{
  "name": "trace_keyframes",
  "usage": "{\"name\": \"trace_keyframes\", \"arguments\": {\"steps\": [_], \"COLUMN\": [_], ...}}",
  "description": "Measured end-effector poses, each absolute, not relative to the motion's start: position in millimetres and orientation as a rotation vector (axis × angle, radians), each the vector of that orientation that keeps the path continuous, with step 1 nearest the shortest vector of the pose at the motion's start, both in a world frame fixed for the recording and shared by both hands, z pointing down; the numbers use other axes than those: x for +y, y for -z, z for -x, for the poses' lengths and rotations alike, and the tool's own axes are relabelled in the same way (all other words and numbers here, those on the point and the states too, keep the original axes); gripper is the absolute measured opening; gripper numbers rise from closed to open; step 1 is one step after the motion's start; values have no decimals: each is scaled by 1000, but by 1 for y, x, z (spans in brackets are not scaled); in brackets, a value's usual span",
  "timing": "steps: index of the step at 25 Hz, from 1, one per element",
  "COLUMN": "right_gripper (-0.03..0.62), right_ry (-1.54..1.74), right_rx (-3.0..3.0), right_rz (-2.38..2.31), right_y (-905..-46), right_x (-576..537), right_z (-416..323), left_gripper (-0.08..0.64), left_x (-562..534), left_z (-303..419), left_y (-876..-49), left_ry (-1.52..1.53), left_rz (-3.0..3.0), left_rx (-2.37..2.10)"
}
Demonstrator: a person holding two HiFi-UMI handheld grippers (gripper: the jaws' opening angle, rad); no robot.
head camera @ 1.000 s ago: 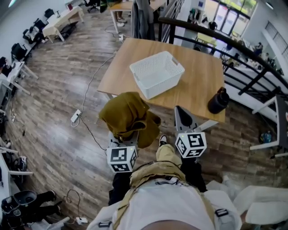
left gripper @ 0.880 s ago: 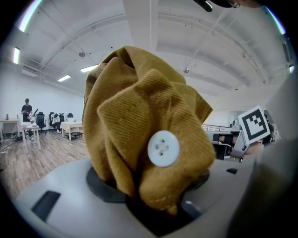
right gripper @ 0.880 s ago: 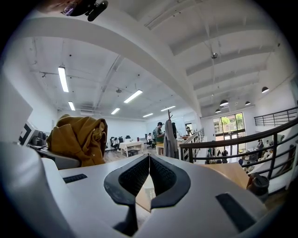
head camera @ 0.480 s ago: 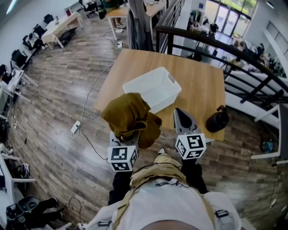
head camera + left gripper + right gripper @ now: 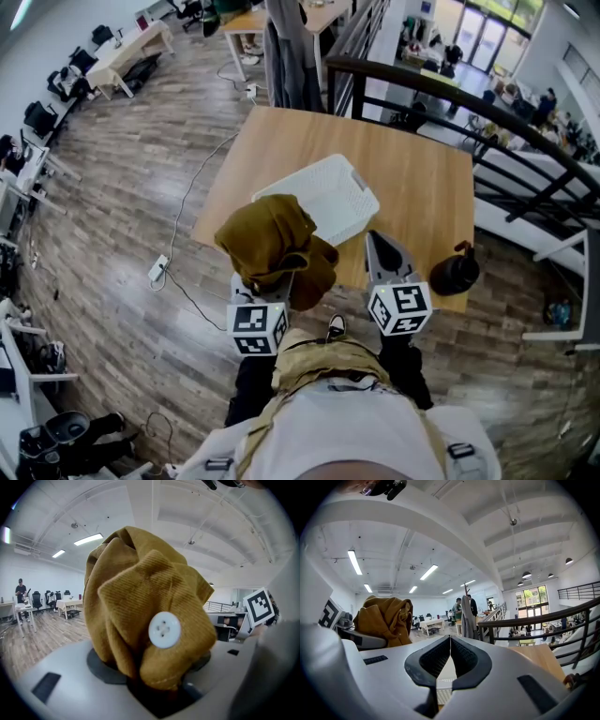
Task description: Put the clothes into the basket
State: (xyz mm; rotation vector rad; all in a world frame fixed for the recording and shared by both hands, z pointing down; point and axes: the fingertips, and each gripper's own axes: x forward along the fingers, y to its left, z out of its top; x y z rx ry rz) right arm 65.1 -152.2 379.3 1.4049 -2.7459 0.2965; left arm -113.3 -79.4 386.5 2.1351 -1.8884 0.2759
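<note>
A mustard corduroy garment (image 5: 272,242) with a white button (image 5: 164,629) is bunched in my left gripper (image 5: 267,277), which is shut on it; the cloth hides the jaw tips. In the left gripper view the garment (image 5: 140,602) fills the middle. The white lattice basket (image 5: 361,187) stands on the wooden table (image 5: 422,178), just beyond the cloth, which overlaps its near left corner in the head view. My right gripper (image 5: 376,242) is over the table's near edge, right of the basket, shut with nothing in it; its tips (image 5: 450,641) touch.
A black bottle (image 5: 456,274) stands at the table's near right corner, right of my right gripper. A dark railing (image 5: 525,150) runs behind the table. Cables and a power strip (image 5: 157,272) lie on the wood floor to the left.
Both grippers have moved forward to the table; the basket and table now lie closer in the head view. The garment stays gripped in the left gripper.
</note>
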Motion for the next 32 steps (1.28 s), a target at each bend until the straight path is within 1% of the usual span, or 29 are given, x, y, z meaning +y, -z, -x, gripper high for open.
{"name": "trace_keyframes", "arguments": {"steps": [7, 14, 27, 32], "right_gripper": [21, 21, 21, 21], "right_ry": [-364, -338, -533, -544], "right_rx": [-2692, -2664, -2598, -2599], "right_rz": [-1450, -1450, -1398, -1370], "right_y": [-390, -380, -434, -443], "right_x": [-165, -179, -193, -200], "right_z": [-51, -33, -18, -7], "left_gripper": [278, 278, 278, 278], "left_x": [-98, -128, -153, -167], "left_z": [126, 128, 142, 150], "left_y": [-396, -409, -441, -446], "left_ry": [-316, -380, -555, -585], "left_rz": [-2162, -2173, -2143, -2142], "left_rx": [-1823, -1743, -1716, -1727]}}
